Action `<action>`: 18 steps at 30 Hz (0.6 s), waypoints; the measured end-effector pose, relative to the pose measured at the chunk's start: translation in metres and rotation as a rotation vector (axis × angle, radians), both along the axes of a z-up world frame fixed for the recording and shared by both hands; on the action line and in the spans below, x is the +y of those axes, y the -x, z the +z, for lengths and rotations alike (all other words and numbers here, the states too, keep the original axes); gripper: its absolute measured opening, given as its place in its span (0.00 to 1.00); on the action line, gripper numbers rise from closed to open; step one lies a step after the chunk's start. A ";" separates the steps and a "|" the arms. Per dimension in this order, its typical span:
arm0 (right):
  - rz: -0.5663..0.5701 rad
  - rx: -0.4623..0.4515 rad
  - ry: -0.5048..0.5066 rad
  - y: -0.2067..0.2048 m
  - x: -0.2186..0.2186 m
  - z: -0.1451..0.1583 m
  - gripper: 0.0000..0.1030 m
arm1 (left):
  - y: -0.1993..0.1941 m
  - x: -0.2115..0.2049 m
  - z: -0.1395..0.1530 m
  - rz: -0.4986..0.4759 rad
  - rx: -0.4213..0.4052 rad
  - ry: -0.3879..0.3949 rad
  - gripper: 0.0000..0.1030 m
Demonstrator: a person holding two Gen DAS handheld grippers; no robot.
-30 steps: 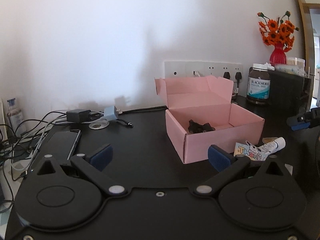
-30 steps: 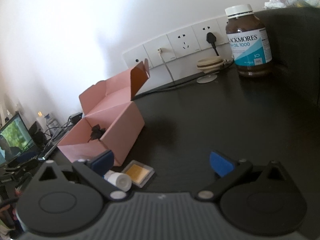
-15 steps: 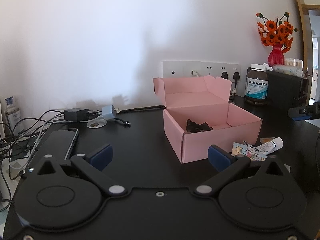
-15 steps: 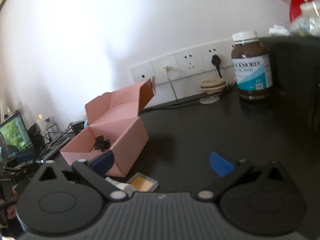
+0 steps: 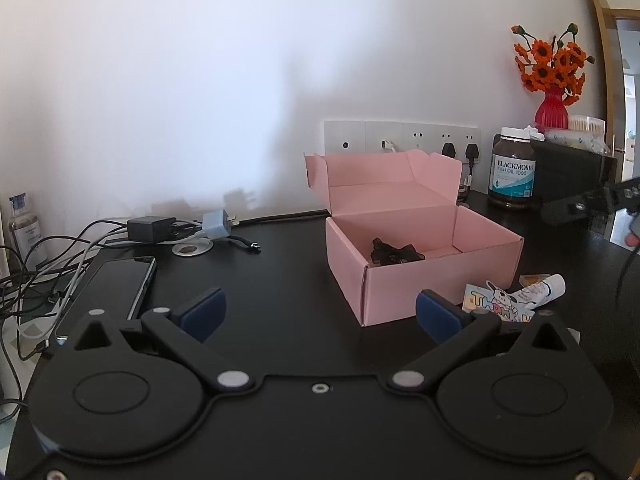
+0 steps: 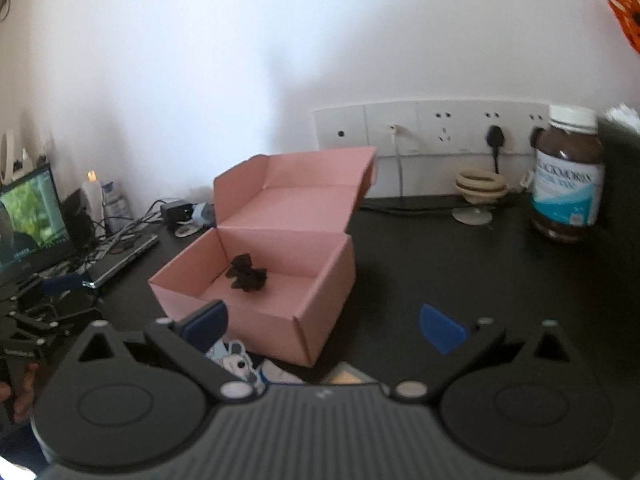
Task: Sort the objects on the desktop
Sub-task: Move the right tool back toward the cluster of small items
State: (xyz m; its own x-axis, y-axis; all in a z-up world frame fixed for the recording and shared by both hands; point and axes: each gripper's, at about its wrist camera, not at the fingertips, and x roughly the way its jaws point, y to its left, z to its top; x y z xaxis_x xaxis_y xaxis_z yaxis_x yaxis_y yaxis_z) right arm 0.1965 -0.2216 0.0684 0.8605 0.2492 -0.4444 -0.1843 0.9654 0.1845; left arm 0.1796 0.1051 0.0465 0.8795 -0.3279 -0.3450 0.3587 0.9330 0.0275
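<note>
Black desk (image 5: 288, 280), pink box (image 5: 420, 276) beyond jaws

Bare black desk (image 5: 288, 280) left of pink box (image 5: 420, 276); cables (image 5: 60, 248) beyond.

The right gripper (image 6: 323, 326) hung wide open, nothing between its blue pads (image 6: 442, 332). Dead ahead sat the pink box (image 6: 276, 280), lid up, a small black object (image 6: 246, 273) inside. A cartoon sticker (image 6: 232, 360) lay under the left finger; a brown bottle (image 6: 568, 180) stood far right.
</note>
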 end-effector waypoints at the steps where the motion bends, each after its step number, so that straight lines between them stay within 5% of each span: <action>1: -0.007 0.000 0.003 -0.004 0.003 0.001 0.99 | 0.000 0.000 0.000 0.002 0.003 0.001 1.00; 18: -0.053 0.165 0.040 -0.064 0.009 -0.027 0.99 | -0.008 0.007 0.000 -0.012 0.042 0.044 1.00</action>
